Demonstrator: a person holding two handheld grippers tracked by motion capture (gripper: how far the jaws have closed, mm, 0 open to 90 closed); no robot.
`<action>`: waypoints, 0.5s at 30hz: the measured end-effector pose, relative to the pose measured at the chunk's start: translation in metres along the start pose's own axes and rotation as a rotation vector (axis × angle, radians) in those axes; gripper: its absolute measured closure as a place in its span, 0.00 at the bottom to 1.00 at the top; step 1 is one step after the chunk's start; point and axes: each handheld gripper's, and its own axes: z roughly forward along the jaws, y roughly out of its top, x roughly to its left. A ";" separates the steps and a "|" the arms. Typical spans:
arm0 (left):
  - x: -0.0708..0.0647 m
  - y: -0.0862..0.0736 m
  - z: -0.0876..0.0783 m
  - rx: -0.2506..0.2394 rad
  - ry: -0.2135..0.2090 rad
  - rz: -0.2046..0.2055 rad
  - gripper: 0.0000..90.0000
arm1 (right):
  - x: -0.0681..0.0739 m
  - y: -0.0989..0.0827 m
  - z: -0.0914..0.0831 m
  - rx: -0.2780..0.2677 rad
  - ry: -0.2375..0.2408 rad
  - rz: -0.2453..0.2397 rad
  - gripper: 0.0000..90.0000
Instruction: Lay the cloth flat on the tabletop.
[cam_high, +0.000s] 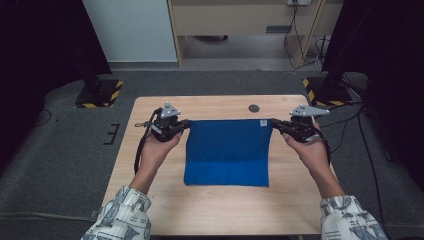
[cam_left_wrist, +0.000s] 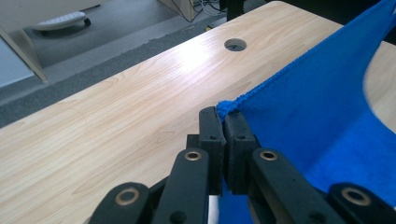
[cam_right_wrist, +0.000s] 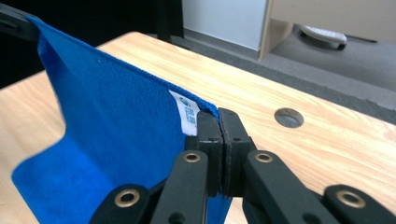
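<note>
A blue cloth (cam_high: 227, 150) hangs stretched between my two grippers over a wooden table (cam_high: 150, 200), its lower part lying on the tabletop. My left gripper (cam_high: 185, 123) is shut on the cloth's upper left corner; in the left gripper view that gripper (cam_left_wrist: 226, 122) pinches the blue cloth (cam_left_wrist: 322, 116). My right gripper (cam_high: 274, 122) is shut on the upper right corner. In the right gripper view that gripper (cam_right_wrist: 219, 122) clamps the cloth (cam_right_wrist: 107, 135) right beside a small white label (cam_right_wrist: 187, 113).
A round cable hole (cam_high: 254, 108) sits in the table near its far edge. Beyond the table lie grey carpet, two stand bases with yellow-black tape (cam_high: 100, 93), and a wooden desk (cam_high: 240, 20) with cables.
</note>
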 end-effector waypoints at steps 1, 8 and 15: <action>0.001 -0.001 0.005 0.002 0.001 -0.007 0.97 | -0.003 -0.002 0.005 0.008 -0.006 0.003 0.99; 0.006 -0.005 0.027 0.016 0.022 -0.027 0.97 | -0.014 -0.013 0.028 0.042 -0.044 0.004 0.98; 0.014 -0.011 0.048 0.058 0.047 -0.030 0.97 | -0.021 -0.022 0.048 0.080 -0.066 0.013 0.98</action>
